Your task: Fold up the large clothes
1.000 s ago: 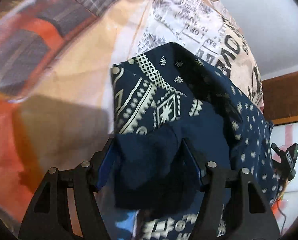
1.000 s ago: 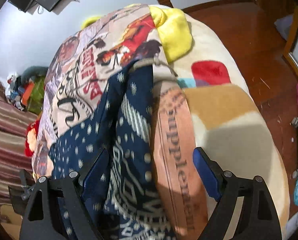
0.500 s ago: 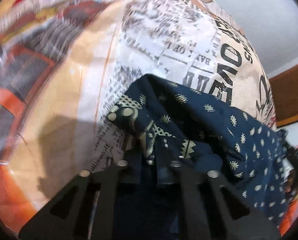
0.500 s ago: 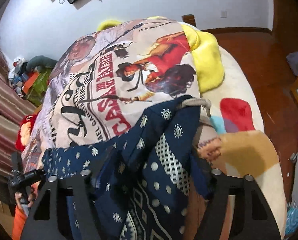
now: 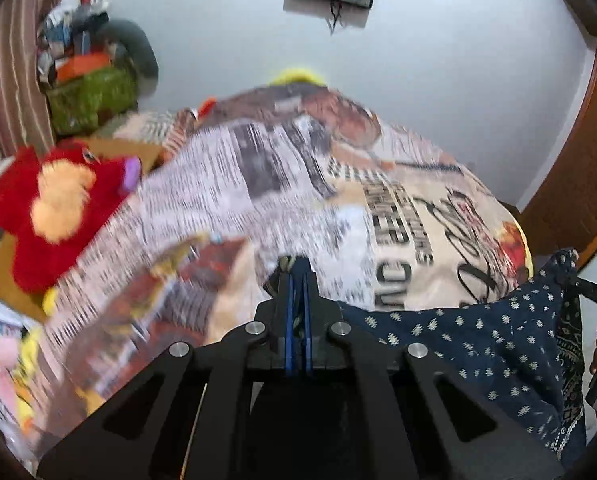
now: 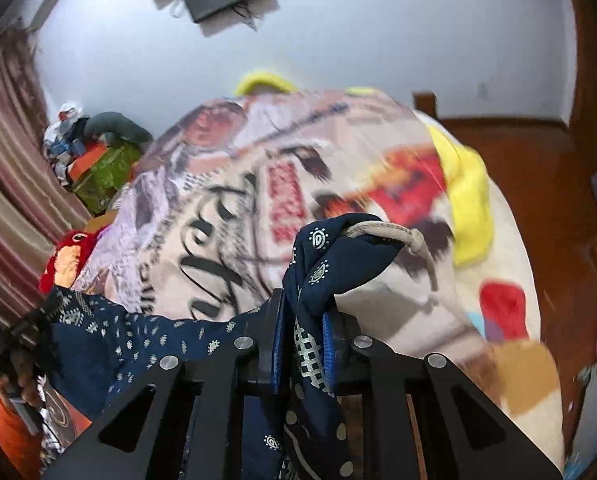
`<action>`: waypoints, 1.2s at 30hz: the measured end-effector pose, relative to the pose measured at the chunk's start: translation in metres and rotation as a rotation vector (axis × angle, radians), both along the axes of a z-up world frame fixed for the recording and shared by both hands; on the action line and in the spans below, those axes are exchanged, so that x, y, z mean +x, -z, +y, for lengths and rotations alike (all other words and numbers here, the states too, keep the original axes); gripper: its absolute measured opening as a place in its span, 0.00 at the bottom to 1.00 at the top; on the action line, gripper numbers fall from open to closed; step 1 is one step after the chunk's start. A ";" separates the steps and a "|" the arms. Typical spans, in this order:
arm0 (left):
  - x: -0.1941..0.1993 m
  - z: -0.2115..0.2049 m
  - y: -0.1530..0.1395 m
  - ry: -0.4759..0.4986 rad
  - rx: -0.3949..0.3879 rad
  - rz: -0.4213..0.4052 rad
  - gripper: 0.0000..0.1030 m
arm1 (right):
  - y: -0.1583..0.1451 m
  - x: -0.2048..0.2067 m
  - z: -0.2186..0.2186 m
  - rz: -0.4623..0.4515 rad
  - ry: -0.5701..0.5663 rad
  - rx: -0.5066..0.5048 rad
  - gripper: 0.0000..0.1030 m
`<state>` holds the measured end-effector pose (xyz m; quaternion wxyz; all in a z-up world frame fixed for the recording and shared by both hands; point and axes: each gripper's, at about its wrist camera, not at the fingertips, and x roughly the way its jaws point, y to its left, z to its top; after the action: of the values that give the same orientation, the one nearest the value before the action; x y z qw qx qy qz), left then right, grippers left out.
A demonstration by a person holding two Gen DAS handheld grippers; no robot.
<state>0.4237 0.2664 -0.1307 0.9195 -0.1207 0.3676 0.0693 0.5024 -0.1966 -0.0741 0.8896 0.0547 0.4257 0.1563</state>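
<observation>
We log both grippers clamped on the navy patterned garment (image 6: pixel 146 344), which hangs stretched between them above the bed (image 5: pixel 398 208). The right gripper (image 6: pixel 304 320) has just been closing, and its jaws now pinch a bunched fold with a beige drawstring (image 6: pixel 382 230) at 1 o'clock. The left gripper (image 5: pixel 297 280) is nearly fully closed on an edge; the cloth trails away toward 3 o'clock. A red plush toy (image 5: pixel 54 204) lies at 9 o'clock.
</observation>
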 end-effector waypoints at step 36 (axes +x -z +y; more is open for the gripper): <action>-0.061 -0.084 0.057 0.309 -0.011 0.283 0.64 | 0.006 -0.101 0.070 0.226 -0.253 -0.116 0.14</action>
<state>0.3630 0.1825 -0.1879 0.8578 -0.0568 0.5075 -0.0582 0.4017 -0.1267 -0.0800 0.8108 -0.0337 0.5350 0.2351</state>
